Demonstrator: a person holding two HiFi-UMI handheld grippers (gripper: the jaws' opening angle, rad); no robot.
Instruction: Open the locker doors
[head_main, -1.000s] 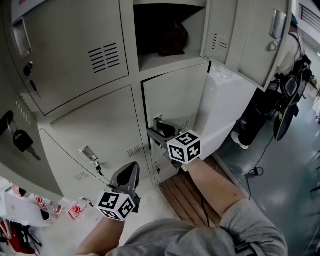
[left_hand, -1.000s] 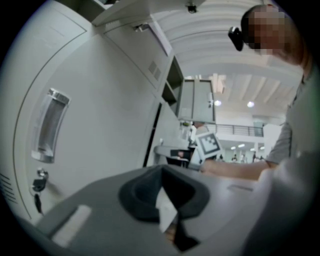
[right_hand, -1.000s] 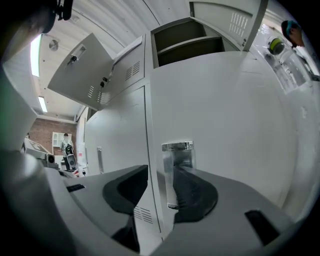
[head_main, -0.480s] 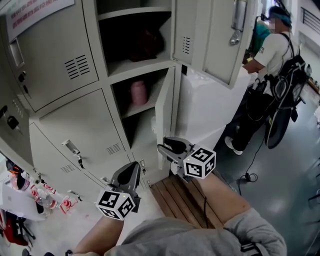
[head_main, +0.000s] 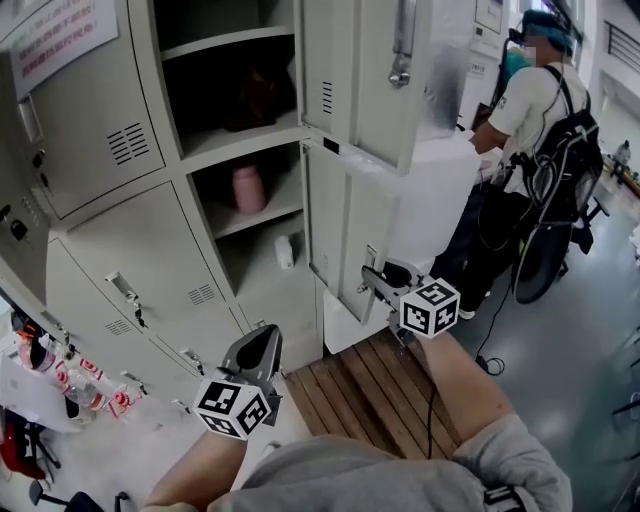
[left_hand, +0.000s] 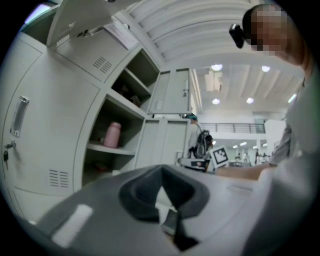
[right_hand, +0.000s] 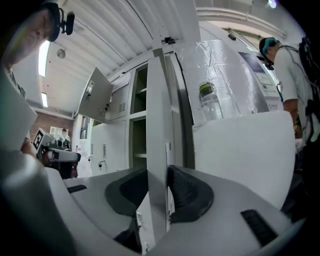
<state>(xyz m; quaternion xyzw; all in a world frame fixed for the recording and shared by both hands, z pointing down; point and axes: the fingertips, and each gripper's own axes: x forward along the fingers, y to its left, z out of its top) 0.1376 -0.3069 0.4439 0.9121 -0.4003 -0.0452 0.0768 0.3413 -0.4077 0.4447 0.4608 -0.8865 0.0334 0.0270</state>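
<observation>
Head view: right gripper (head_main: 380, 281) sits on the free edge of the lower locker door (head_main: 340, 225), which is swung wide open. Left gripper (head_main: 262, 350) hangs low, apart from the lockers. A notice (head_main: 60, 40) carries red print, too small to read.

Left gripper view: jaws together, nothing between them.

Right gripper view: jaws closing, pads against both faces of the door edge.

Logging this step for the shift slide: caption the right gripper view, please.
Right gripper jaws closing on the opened locker door edge, clear bottle beyond.
</observation>
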